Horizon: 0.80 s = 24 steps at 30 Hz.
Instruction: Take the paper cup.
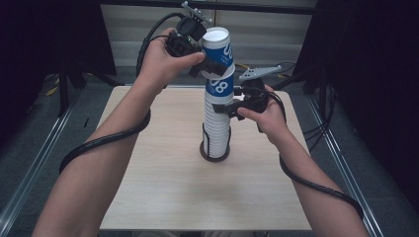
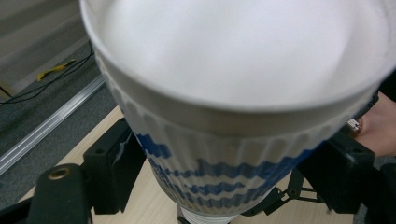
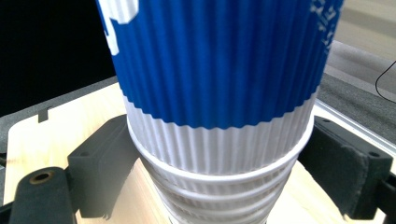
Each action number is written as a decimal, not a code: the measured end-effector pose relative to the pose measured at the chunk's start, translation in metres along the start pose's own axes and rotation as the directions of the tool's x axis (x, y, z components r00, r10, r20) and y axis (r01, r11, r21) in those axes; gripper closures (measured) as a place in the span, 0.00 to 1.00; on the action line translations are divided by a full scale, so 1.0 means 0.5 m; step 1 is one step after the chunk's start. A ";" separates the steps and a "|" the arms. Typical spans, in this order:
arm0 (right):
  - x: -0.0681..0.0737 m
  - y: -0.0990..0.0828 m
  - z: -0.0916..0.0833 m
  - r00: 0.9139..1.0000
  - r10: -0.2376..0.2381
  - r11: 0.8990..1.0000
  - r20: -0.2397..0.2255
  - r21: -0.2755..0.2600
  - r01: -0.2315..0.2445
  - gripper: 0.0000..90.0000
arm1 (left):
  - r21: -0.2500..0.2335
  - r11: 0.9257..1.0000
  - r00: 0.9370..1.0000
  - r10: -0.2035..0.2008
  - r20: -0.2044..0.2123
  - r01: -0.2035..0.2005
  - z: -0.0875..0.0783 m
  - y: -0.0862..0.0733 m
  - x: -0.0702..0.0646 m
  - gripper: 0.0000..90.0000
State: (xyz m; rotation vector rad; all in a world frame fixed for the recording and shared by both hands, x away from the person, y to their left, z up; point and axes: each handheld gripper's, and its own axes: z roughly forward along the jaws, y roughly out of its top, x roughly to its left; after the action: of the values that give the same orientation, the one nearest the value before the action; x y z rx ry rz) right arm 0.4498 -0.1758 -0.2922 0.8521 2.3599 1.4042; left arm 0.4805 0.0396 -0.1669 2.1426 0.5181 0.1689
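top cup [image 1: 217,49] at table's 12 o'clock is being clamped by left gripper [image 1: 203,61] | cup stack [image 1: 216,126] is being squeezed, apparently, from 3 o'clock by right gripper [image 1: 228,106] | holder [image 1: 215,152] is being kept on table [image 1: 163,187]

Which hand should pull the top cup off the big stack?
Left, probably. The left tool already pinches the top cup, tilted off the stack. The right tool holds the stack lower down, steadying it.
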 end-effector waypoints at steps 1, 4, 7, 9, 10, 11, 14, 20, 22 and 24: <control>0.000 0.000 0.000 1.000 0.000 1.000 0.000 0.000 0.000 0.14 | 0.000 1.000 1.000 0.000 0.000 0.000 0.000 0.000 0.000 0.22; 0.000 0.000 0.000 1.000 0.001 1.000 0.000 0.001 -0.001 0.14 | -0.010 1.000 1.000 0.003 -0.004 -0.003 -0.005 0.000 0.000 0.22; -0.001 -0.001 0.001 1.000 0.002 1.000 0.001 -0.003 -0.002 0.14 | -0.014 1.000 1.000 0.003 -0.005 -0.003 -0.008 0.001 0.000 0.22; -0.001 -0.001 0.001 1.000 0.002 1.000 0.000 -0.006 -0.002 0.14 | -0.017 1.000 1.000 0.005 -0.005 -0.005 -0.011 0.003 0.000 0.22; -0.001 -0.001 0.001 1.000 0.002 1.000 -0.001 -0.007 -0.002 0.14 | -0.019 1.000 1.000 0.004 -0.008 -0.005 -0.013 0.004 0.000 0.22; -0.002 -0.001 0.001 1.000 0.003 1.000 -0.002 -0.007 -0.003 0.14 | -0.018 1.000 1.000 0.006 -0.010 -0.006 -0.015 0.005 0.000 0.22; -0.002 -0.001 0.002 1.000 0.004 1.000 -0.005 -0.005 -0.004 0.14 | -0.023 1.000 1.000 0.008 -0.022 -0.009 -0.021 0.007 0.002 0.22; -0.002 -0.001 0.002 1.000 0.003 1.000 -0.004 -0.005 -0.003 0.14 | -0.029 1.000 1.000 -0.002 -0.028 0.001 -0.034 0.003 0.008 0.22; -0.002 -0.001 0.002 1.000 0.003 1.000 -0.004 -0.005 -0.003 0.14 | -0.037 0.999 1.000 -0.008 -0.028 0.006 -0.038 0.001 0.008 0.22; -0.002 -0.001 0.002 1.000 0.004 1.000 -0.003 -0.005 -0.004 0.14 | -0.041 0.999 0.999 -0.010 -0.031 0.009 -0.044 0.000 0.010 0.22</control>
State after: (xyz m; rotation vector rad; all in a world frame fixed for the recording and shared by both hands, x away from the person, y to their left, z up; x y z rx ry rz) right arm 0.4510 -0.1759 -0.2930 0.8537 2.3575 1.4136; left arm 0.4781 0.0581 -0.1545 2.1008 0.5380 0.2061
